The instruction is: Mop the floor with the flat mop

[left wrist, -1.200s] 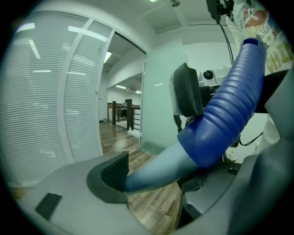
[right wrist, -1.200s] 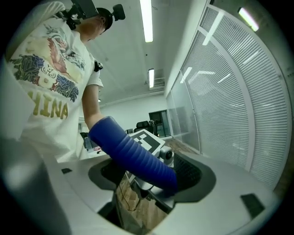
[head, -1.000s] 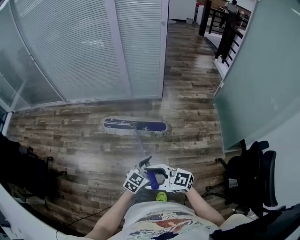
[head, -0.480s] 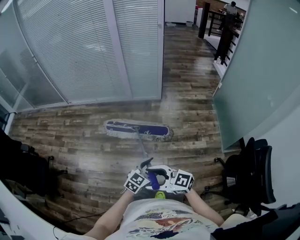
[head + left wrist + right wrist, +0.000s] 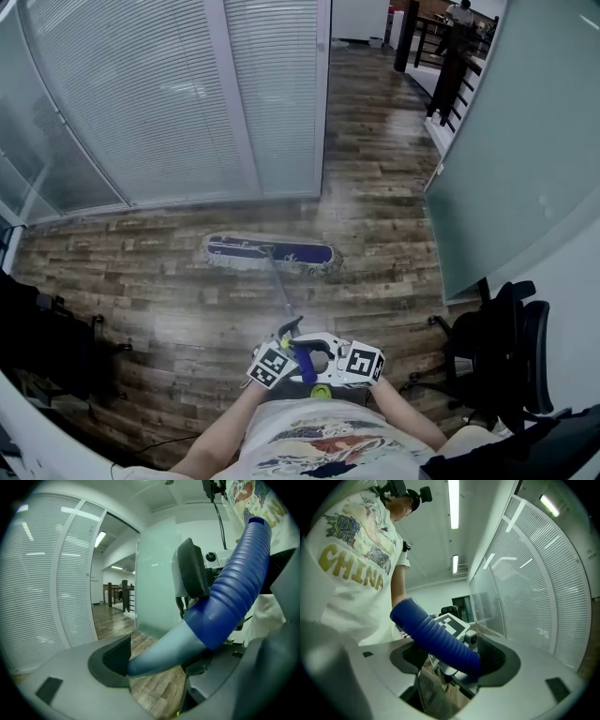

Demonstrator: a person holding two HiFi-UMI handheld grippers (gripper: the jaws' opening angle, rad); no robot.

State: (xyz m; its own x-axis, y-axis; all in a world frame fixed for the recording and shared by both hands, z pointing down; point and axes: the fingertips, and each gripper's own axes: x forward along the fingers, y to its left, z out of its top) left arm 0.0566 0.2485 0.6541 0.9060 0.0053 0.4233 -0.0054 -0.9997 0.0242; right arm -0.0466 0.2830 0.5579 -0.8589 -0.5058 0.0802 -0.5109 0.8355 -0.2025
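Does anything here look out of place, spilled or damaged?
Nothing stands out. The flat mop head lies flat on the wooden floor, and the left tool and right tool both clamp its handle.

Cool, even indoor light. Long white ceiling lamps (image 5: 453, 498) glare in the right gripper view; a pale sheen lies on the brown plank floor (image 5: 187, 323). Fisheye bending darkens the corners, and the near ribbed blue mop grip (image 5: 239, 588) blurs.

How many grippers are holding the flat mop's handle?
2. The left gripper is shut on the pale shaft just below the blue ribbed grip; the right gripper is shut on that grip, close beside it.
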